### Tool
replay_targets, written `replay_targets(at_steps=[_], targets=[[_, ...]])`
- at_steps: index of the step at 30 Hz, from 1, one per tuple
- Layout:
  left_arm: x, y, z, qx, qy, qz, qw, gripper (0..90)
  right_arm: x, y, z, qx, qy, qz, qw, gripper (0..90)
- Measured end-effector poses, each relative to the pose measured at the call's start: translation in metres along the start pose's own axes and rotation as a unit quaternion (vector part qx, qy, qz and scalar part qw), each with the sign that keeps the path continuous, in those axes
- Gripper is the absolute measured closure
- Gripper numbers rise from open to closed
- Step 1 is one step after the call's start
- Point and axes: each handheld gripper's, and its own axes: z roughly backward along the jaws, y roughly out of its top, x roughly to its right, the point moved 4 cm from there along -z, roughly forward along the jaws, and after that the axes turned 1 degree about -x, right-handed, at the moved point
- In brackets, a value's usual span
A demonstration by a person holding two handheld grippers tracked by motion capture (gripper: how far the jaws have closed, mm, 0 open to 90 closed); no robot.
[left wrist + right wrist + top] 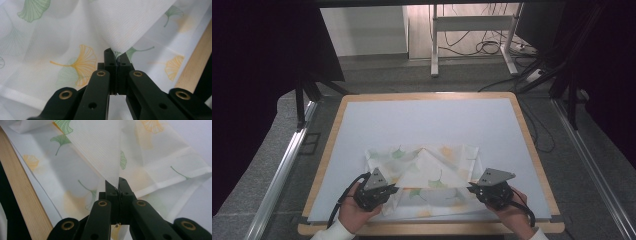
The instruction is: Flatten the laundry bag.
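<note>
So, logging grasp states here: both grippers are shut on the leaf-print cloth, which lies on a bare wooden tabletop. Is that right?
Not quite. Both the left gripper and the right gripper are shut on the cloth, but it lies on a white sheet covering the table; the high view shows wood only at the rim.

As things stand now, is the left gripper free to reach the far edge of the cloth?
Probably not. The left gripper is shut on a corner of the cloth, holding it lifted, so it would have to release that first. Otherwise, nothing blocks the way.
</note>
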Motion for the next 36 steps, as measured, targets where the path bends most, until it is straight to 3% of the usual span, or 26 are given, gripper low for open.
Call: replay_targets(at_steps=[4, 11, 13, 16, 18, 23, 27, 31, 36], targets=[[0.005, -0.005, 0.0, -0.009, -0.007, -0.012, 0.9999, 88.8, 0.002, -0.007, 0.005, 0.0, -0.004, 0.004, 1.0, 88.2], [0.011, -0.016, -0.009, -0.026, 0.006, -0.027, 0.9993, 73.1, 0.009, -0.009, 0.009, 0.015, -0.006, -0.01, 0.9998, 88.4], [0.015, -0.019, -0.018, -0.041, 0.013, -0.035, 0.9984, 70.8, 0.012, -0.009, 0.009, 0.02, -0.007, -0.016, 0.9997, 88.4], [0.018, -0.02, -0.026, -0.051, 0.009, -0.033, 0.9981, 68.8, 0.015, -0.009, 0.01, 0.026, -0.007, -0.024, 0.9993, 88.4], [0.02, -0.02, -0.029, -0.052, 0.01, -0.035, 0.998, 69.5, 0.016, -0.008, 0.012, 0.031, -0.007, -0.029, 0.9991, 88.4], [0.027, -0.012, -0.037, -0.042, 0.013, -0.036, 0.9984, 61.5, 0.019, -0.008, 0.013, 0.039, -0.006, -0.039, 0.9984, 88.5], [0.039, -0.005, -0.047, -0.041, 0.018, -0.059, 0.9973, 51.8, 0.019, -0.007, 0.011, 0.039, -0.005, -0.039, 0.9985, 88.5], [0.039, -0.004, -0.049, -0.042, 0.029, -0.069, 0.9963, 61.1, 0.02, -0.007, 0.012, 0.04, -0.008, -0.041, 0.9983, 88.5], [0.032, -0.009, -0.041, -0.057, 0.005, -0.055, 0.9969, 82.0, 0.027, -0.011, 0.015, 0.039, -0.008, -0.054, 0.9977, 88.5]])
